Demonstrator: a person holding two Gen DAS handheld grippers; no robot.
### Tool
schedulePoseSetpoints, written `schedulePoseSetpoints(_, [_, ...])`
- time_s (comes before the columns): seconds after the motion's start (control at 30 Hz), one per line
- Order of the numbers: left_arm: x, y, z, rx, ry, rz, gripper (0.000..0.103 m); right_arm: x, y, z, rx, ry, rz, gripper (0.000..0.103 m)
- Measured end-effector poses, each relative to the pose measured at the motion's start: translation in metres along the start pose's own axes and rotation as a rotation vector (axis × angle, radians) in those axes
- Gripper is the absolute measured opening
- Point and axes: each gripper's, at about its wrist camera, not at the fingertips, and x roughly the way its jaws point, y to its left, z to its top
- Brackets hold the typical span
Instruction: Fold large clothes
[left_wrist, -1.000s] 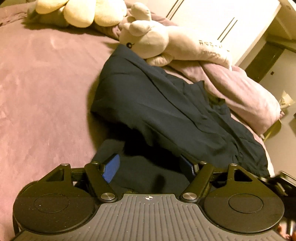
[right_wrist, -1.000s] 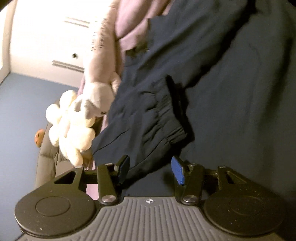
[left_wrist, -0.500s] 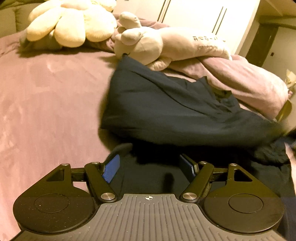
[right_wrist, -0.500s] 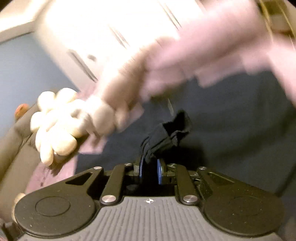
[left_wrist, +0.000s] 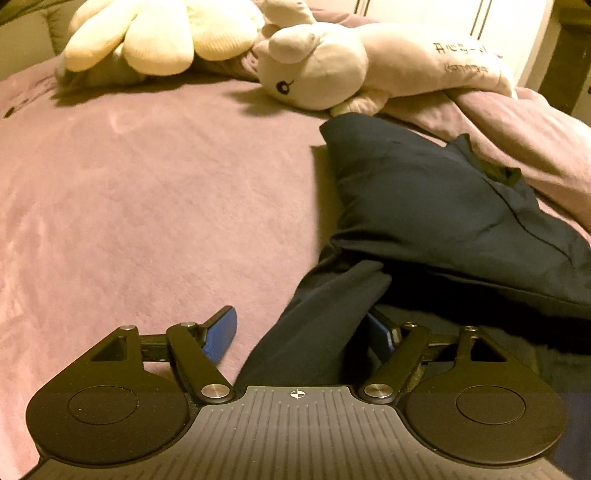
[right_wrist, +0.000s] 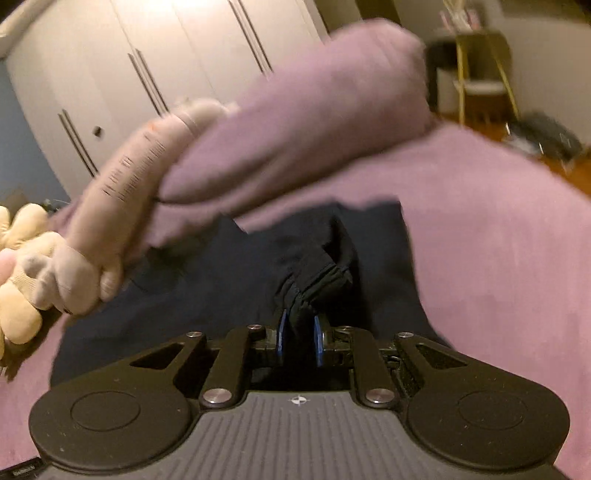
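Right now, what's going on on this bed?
A person with tongs in each hand is folding a dark garment on a pink bed. The right tongs are clamped on a bunched bit of the cloth. The left tongs are opening, with a fold of the garment lying between the fingers, not pinched. Plush toys lie at the far edge.

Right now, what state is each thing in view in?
Dark navy cloth garment: rumpled, partly folded over on the bed.
Left gripper: fingers opening, garment fold between them, not pinched.
Right gripper: shut on bunched garment edge.
Cream plush bunny: lying beside the garment.
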Motion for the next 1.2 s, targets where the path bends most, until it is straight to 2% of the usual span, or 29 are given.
schedulePoseSetpoints(0.13, [-0.003,0.006,0.001,-0.028,-0.015,-0.006,0.081,0.002,-0.002,-0.006,-0.025,-0.014,0.004,0.018])
schedulePoseSetpoints(0.2, [-0.002,0.012,0.003,-0.058,-0.006,-0.016,0.082,0.000,-0.007,-0.006,-0.014,-0.012,0.009,0.024])
schedulePoseSetpoints(0.43, [0.000,0.026,0.010,-0.173,0.004,-0.008,0.082,0.004,0.006,0.000,-0.001,-0.024,0.075,0.022])
schedulePoseSetpoints(0.53, [0.001,0.034,0.011,-0.206,0.012,-0.027,0.082,0.012,0.009,-0.002,-0.029,0.031,0.050,0.023])
schedulePoseSetpoints(0.6, [0.000,0.037,0.013,-0.209,0.031,-0.043,0.081,0.006,0.003,-0.003,-0.010,0.048,0.027,0.031])
schedulePoseSetpoints(0.67, [-0.009,0.034,0.015,-0.182,0.081,-0.086,0.076,-0.009,0.001,-0.003,-0.016,0.028,-0.053,0.033])
schedulePoseSetpoints(0.7, [-0.018,0.032,0.017,-0.162,0.090,-0.134,0.076,-0.017,0.001,-0.003,-0.029,0.000,-0.102,0.033])
schedulePoseSetpoints(0.77, [-0.041,0.023,0.020,-0.120,0.027,-0.216,0.079,-0.030,0.006,-0.004,-0.046,-0.070,-0.138,0.034])
schedulePoseSetpoints(0.83, [-0.059,0.002,0.026,-0.049,-0.062,-0.241,0.084,-0.028,0.024,-0.004,-0.098,-0.076,-0.089,0.034])
schedulePoseSetpoints(0.93, [-0.053,-0.033,0.036,0.032,-0.093,-0.237,0.085,-0.008,0.072,-0.011,-0.236,-0.042,0.022,0.032])
schedulePoseSetpoints(1.03, [-0.017,-0.066,0.043,0.062,-0.056,-0.193,0.084,0.021,0.117,-0.028,-0.402,-0.002,0.108,0.029])
schedulePoseSetpoints(1.13, [0.016,-0.088,0.041,0.154,0.004,-0.092,0.082,0.050,0.130,-0.043,-0.490,0.063,0.077,0.023])
schedulePoseSetpoints(1.17, [0.024,-0.092,0.039,0.177,0.016,-0.063,0.083,0.057,0.127,-0.047,-0.527,0.056,0.034,0.019])
schedulePoseSetpoints(1.2, [0.029,-0.094,0.038,0.195,0.021,-0.055,0.084,0.059,0.119,-0.047,-0.541,0.041,-0.001,0.018])
